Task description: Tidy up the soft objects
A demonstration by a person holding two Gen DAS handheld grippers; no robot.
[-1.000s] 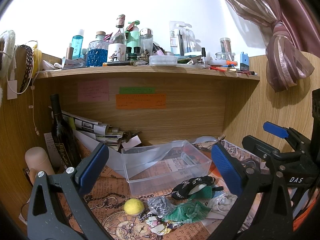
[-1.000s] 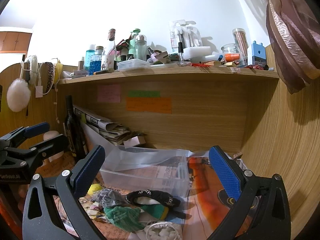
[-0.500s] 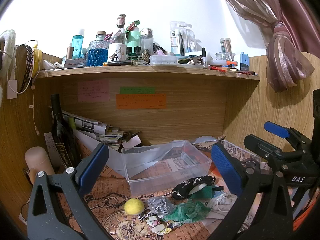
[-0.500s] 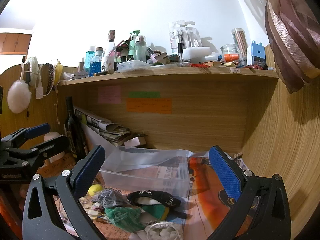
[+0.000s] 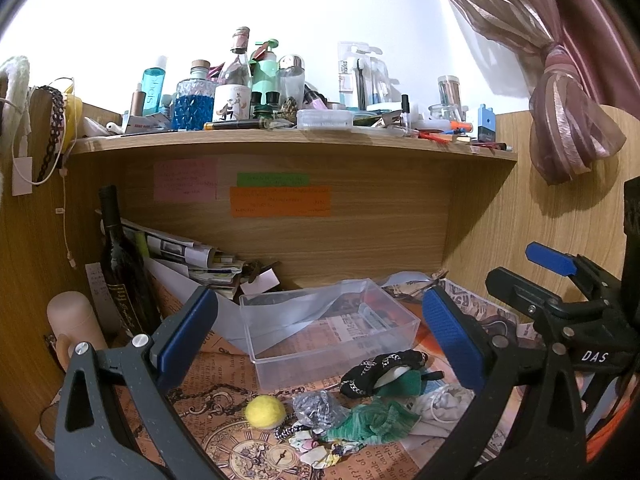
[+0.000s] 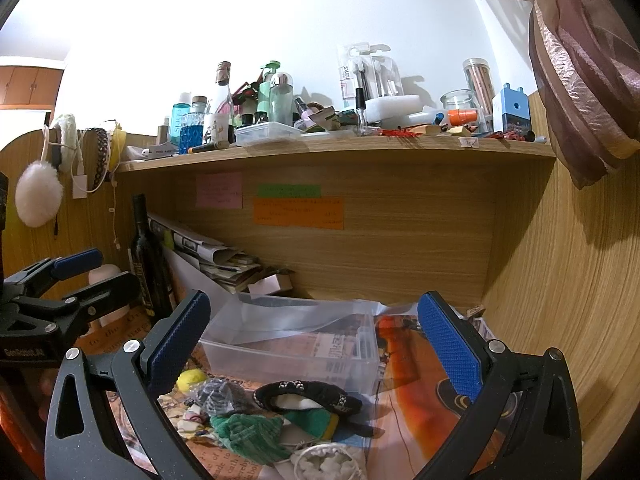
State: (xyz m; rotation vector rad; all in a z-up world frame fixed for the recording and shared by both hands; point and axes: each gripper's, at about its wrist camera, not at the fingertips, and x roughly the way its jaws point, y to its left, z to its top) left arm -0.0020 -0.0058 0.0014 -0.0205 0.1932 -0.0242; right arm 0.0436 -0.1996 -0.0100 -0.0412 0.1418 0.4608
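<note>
Below the cluttered shelf (image 5: 280,144), a clear plastic box (image 5: 328,330) sat on the desk. Just in front of the box lay a heap of soft things: a yellow ball (image 5: 265,411), a grey scrunchie (image 5: 316,404), a green cloth (image 5: 372,420) and a black headband (image 5: 380,368). The left gripper (image 5: 320,340) hung above the heap with its jaws spread wide, holding nothing. The right gripper (image 6: 316,344) hovered to the right of the box, equally wide and empty. A dark bottle (image 5: 120,272) stood left of the box.
</note>
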